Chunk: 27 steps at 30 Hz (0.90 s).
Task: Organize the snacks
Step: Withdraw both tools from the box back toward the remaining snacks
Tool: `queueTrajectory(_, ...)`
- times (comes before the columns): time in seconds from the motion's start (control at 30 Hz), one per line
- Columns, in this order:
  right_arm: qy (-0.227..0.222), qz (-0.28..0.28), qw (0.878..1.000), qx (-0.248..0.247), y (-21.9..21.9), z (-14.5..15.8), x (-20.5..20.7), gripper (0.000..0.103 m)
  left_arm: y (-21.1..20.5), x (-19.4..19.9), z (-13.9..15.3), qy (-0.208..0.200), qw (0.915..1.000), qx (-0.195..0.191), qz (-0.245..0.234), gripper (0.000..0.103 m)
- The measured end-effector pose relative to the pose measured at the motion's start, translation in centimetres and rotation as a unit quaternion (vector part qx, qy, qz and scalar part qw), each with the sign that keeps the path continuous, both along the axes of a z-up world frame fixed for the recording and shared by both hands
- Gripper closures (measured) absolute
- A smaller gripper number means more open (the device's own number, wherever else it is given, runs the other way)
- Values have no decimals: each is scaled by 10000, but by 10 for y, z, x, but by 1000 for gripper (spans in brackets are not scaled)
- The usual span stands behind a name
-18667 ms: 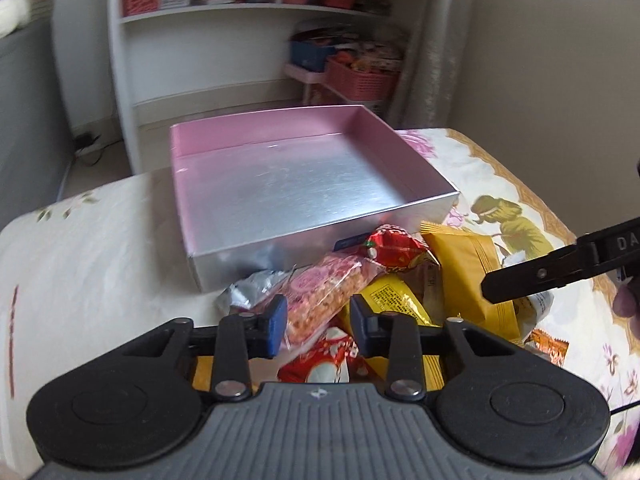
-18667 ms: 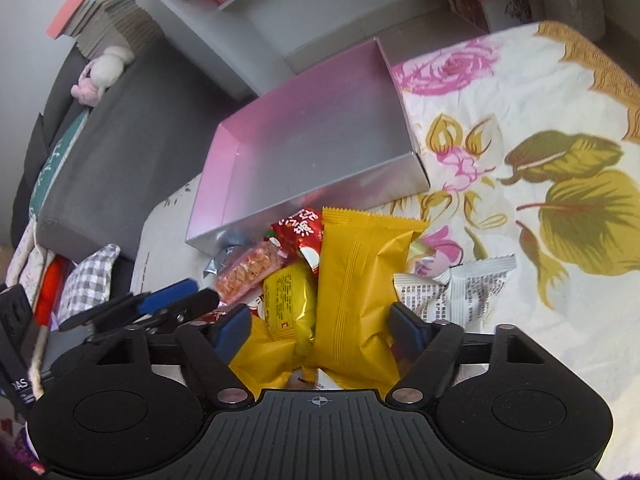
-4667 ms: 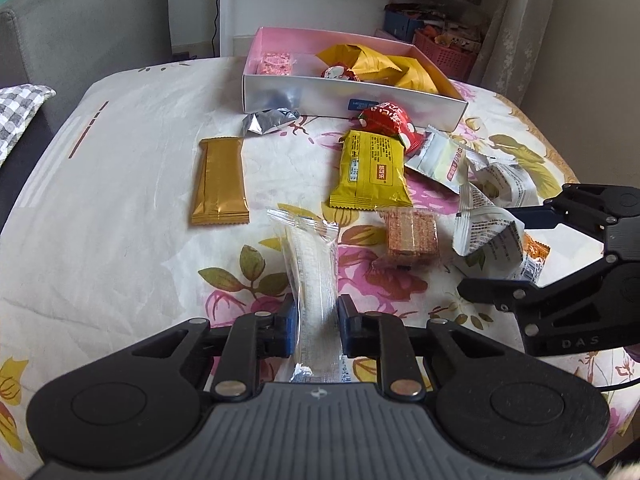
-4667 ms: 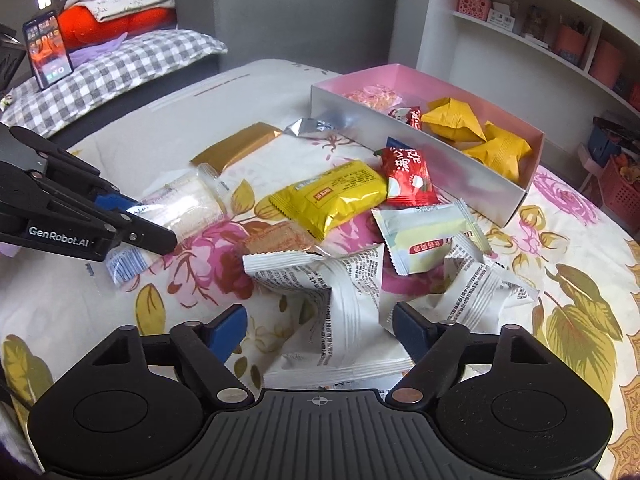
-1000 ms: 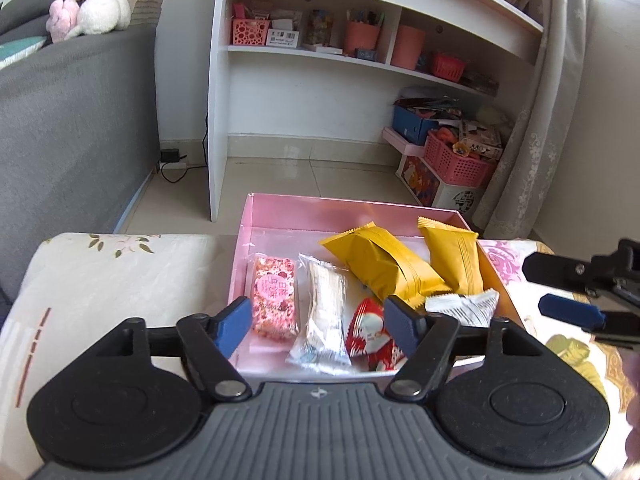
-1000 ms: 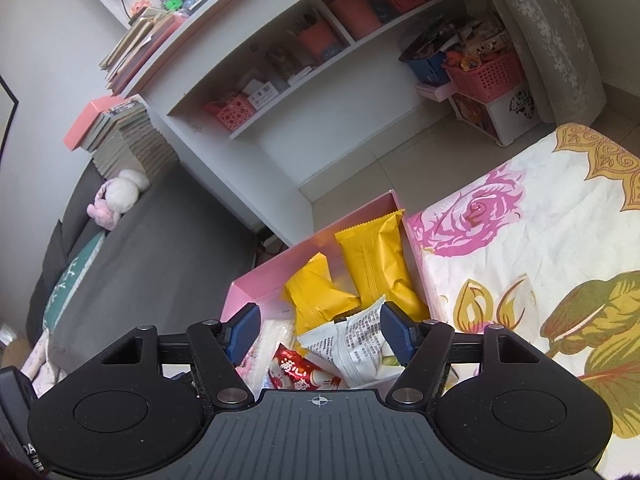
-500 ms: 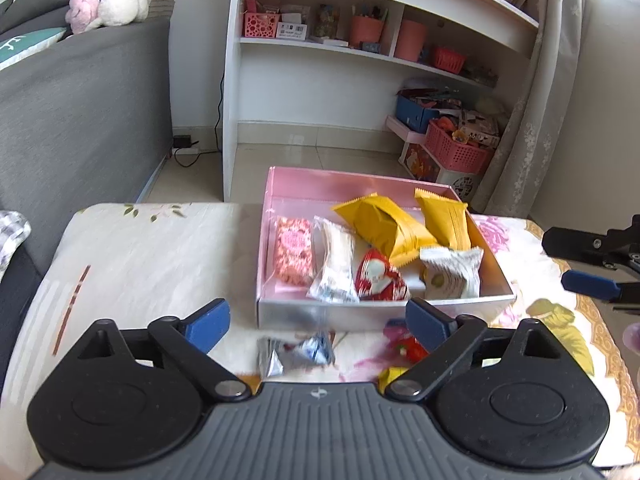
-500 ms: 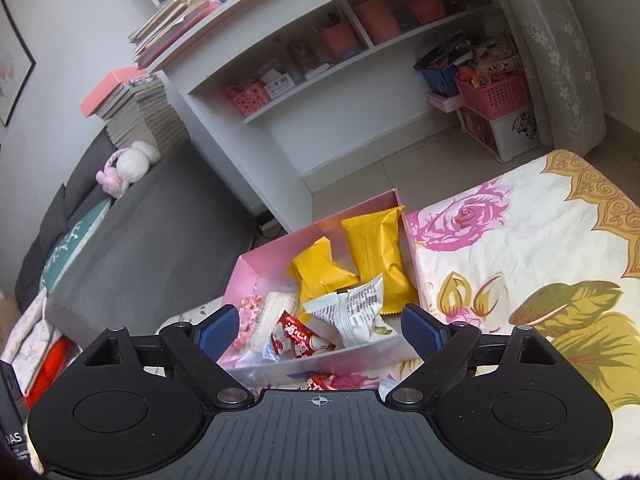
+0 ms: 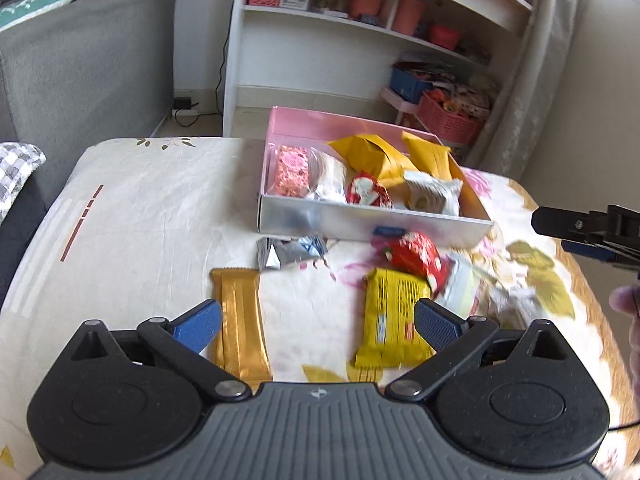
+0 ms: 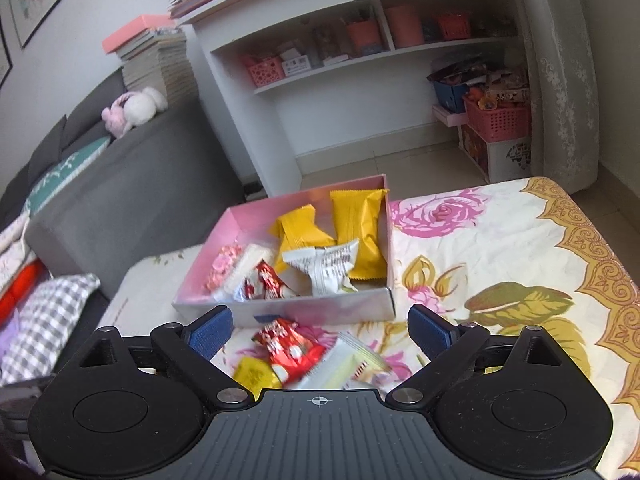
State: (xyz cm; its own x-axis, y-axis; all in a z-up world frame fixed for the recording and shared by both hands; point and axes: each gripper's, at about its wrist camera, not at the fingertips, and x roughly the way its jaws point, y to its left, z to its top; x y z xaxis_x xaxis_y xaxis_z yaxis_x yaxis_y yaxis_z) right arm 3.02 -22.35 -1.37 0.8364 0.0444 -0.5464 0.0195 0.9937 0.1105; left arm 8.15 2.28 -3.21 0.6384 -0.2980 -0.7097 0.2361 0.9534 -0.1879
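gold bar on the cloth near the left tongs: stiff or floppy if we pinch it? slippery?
The gold bar lies flat with straight edges, so it probably holds its shape when pinched. Its wrapper looks glossy, so it may slide between the pads or skid on the cloth if pushed. It looks thin and likely light; a grip across its width seems safest. The left tongs are opening, with nothing pinched.

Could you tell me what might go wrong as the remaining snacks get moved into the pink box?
1. The red packet partly overlaps the yellow packet, so a grab at one may drag the other.
2. The flat gold bar lies flush on the cloth; the left gripper, jaws opening and empty, could pinch fabric.
3. The pink box is filling near its front wall, so new packets may slide out.
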Motion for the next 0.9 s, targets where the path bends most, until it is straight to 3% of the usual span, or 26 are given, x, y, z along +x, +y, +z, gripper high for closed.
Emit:
queueTrajectory(0.2,92,15,9995,-294,-10,-14,-16,7,1,-19,-9,-21,10000,6,-59,0)
queueTrajectory(0.37,272,485,9951,-820,-4,-32,-33,7,-5,-31,-22,76,9997,21,-242,0)
queueTrajectory(0.63,643,1575,9691,-1787,13,-70,-62,6,-27,-47,-32,-87,9980,36,-631,0)
queueTrajectory(0.9,1001,2107,9486,-2138,12,-92,-71,5,-49,-55,-45,-112,9940,120,-1081,0)
